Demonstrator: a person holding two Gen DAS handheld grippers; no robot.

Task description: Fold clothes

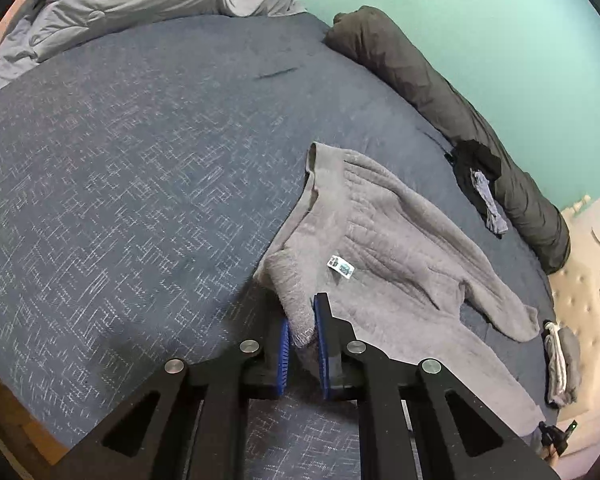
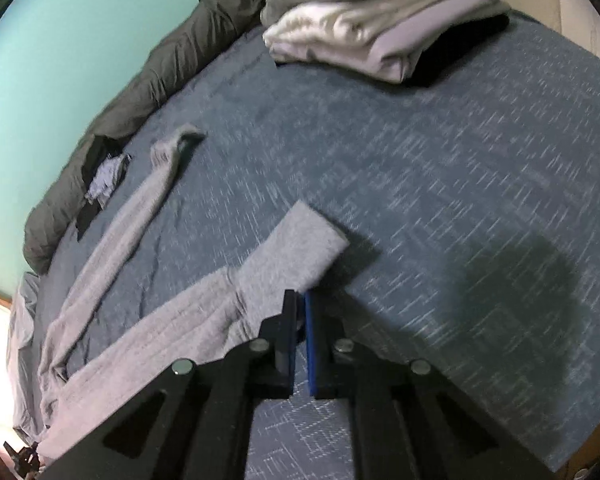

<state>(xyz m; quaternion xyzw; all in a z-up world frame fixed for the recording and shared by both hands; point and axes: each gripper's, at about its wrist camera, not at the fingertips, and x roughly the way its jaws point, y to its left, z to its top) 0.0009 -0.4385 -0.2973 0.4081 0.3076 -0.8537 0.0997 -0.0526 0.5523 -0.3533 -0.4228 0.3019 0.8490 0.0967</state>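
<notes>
The step in hand looks like picking up the grey sweatpants (image 1: 384, 248) at both ends for the first fold, w/ one gripper per end. To do it well, both grips should stay deep on the fabric, both ends should rise together & level, and the cloth should be kept taut btwn them so the legs don't twist; then the cuff end goes over toward the waistband, edges matched, before anything is let go. The pants lie spread on the blue bedspread (image 1: 120, 184), running from the left wrist view's centre out toward 4 o'clock; in the right wrist view the two legs stretch from 8 o'clock toward centre, the far leg well apart from the near one. Left gripper (image 1: 302, 336): jaws nearly closed, clamped on a bunched bit of the waistband end, blue pads pressing the cloth on both sides. Right gripper (image 2: 300, 320): jaws clenched tight, tips at the edge of the near leg's cuff (image 2: 300, 244); the cuff sits just above the tips at 12 o'clock, and it looks pinched by its corner, tho the contact itself is hard to see. A stack of folded clothes (image 2: 380, 28) sits at 1 o'clock, well apart.
</notes>
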